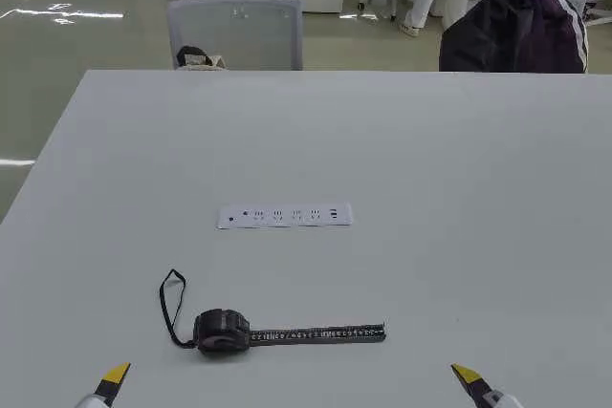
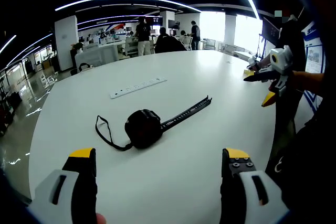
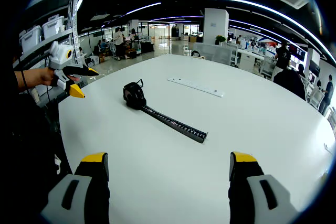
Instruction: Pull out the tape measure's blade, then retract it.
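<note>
No text is legible; marks on the blade (image 1: 320, 334) are too small.

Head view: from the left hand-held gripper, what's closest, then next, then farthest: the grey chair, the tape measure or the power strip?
1. Tape measure, right in front of the left hand-held gripper.
2. Power strip, in the table's middle.
3. Grey chair, beyond the table's far edge.

left hand-held gripper (image 2: 159, 153): jaws wide apart | right hand-held gripper (image 3: 169, 157): jaws wide apart
</note>
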{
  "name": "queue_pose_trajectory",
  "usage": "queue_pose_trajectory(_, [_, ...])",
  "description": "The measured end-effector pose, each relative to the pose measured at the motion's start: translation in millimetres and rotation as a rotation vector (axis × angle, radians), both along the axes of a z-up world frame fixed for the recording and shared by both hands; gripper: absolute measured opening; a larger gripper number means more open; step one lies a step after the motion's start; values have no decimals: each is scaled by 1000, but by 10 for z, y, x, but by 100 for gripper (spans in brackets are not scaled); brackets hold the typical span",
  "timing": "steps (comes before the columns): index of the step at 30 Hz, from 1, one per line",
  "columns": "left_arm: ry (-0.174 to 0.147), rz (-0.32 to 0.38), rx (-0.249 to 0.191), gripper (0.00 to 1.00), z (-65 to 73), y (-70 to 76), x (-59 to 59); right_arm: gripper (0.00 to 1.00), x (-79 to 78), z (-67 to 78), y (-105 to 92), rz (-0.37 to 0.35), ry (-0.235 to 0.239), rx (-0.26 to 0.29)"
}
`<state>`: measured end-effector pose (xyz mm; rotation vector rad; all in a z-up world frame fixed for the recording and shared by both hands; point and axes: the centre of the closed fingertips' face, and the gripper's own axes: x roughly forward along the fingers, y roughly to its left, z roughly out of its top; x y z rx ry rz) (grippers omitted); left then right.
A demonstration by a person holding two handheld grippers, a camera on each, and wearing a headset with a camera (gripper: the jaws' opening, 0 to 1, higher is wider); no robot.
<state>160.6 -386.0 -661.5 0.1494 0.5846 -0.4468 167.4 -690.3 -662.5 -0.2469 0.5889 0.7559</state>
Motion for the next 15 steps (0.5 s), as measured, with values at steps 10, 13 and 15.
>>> queue_pose_trajectory(10, [6, 168, -20, 96, -54, 37, 215, 97, 47, -15, 14, -10, 8, -11])
queue_pose_trajectory(13, [22, 235, -55, 91, -75, 41, 277, 97, 69, -41, 22, -14, 12, -6])
queue_pose_trajectory(15, [21, 250, -37, 94, -141, 48, 322, 97, 79, -77, 26, -10, 19, -13])
